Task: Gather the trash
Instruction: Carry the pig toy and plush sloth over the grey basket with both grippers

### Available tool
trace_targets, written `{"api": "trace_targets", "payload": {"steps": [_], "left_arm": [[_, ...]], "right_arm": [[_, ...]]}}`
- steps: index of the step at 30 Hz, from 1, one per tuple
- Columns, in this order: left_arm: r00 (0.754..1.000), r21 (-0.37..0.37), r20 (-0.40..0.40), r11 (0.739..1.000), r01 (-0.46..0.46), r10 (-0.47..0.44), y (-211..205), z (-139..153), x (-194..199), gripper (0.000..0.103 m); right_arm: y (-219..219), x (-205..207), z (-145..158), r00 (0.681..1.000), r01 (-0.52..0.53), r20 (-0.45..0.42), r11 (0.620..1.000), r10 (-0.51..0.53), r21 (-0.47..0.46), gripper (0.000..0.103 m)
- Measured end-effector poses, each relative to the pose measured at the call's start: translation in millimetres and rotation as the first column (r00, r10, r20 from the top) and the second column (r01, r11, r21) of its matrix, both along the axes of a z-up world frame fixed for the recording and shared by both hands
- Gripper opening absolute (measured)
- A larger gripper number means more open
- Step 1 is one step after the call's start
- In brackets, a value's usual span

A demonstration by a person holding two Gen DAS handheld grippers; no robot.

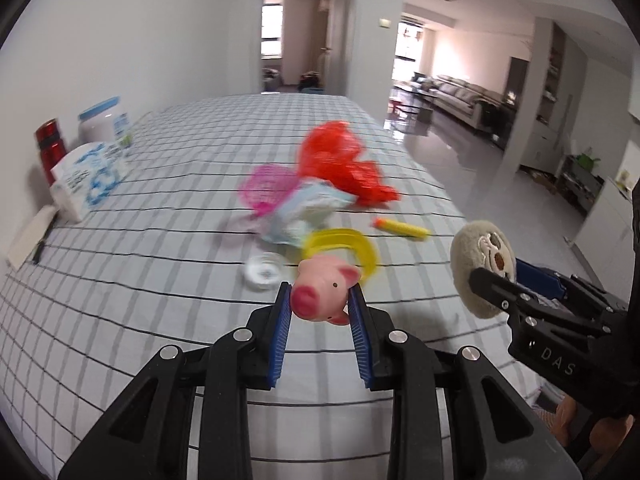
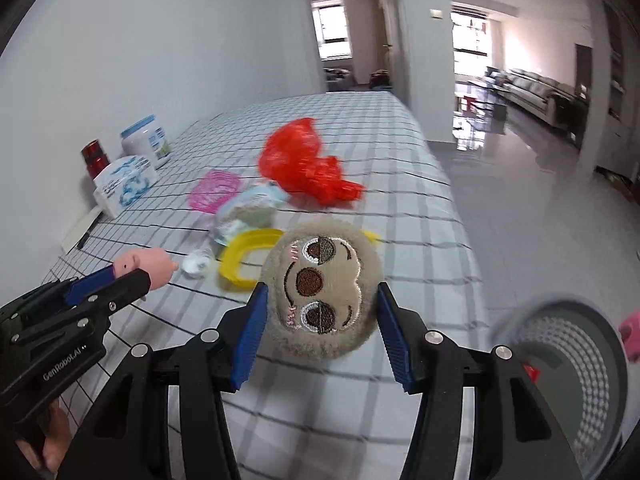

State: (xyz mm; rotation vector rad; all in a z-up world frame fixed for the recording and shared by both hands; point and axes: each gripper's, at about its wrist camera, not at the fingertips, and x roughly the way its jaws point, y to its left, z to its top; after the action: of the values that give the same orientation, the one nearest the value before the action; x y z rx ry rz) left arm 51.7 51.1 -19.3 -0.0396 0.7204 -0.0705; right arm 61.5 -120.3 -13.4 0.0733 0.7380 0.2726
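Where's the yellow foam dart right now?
In the left wrist view the yellow foam dart lies on the checked tablecloth, right of centre, just below the red plastic bag and right of the yellow ring.

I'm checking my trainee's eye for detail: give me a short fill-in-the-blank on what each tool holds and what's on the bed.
The left tool is shut on a pink toy ____.
The right tool grips a round plush ____.
The crumpled plastic bag is ____.

Missing words: pig; face; red
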Motion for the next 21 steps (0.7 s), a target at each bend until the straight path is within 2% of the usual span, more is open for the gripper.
{"api": "trace_targets", "payload": {"steps": [5,9,16,21], "left_arm": [[0.993,-0.013,-0.002,0.993,0.119,-0.119,-51.7,1.7,-3.7,0.029],[0.975,-0.026,-0.011,0.975,0.223,-0.223,-97.1,0.9,-4.4,0.029],[0.923,-0.027,-0.037,0.924,0.382,-0.383,-171.7,-6.1,-8.2,0.029],[0.880,-0.012,-0.075,0.883,0.469,-0.468,-217.5,-20.5,-11.8,0.029]], "right_arm": [[-58.0,-27.8,-6.6,0.991,0.130,-0.019,0.991,-0.130,0.014,0.052],[-110.2,-55.1,-12.9,0.965,0.261,-0.029,0.965,-0.261,0.008,0.052],[-178.4,-93.4,-26.5,0.900,0.432,-0.058,0.902,-0.431,-0.006,0.052],[-206.4,-107.8,-40.2,0.867,0.492,-0.089,0.871,-0.490,-0.004,0.052]]}}
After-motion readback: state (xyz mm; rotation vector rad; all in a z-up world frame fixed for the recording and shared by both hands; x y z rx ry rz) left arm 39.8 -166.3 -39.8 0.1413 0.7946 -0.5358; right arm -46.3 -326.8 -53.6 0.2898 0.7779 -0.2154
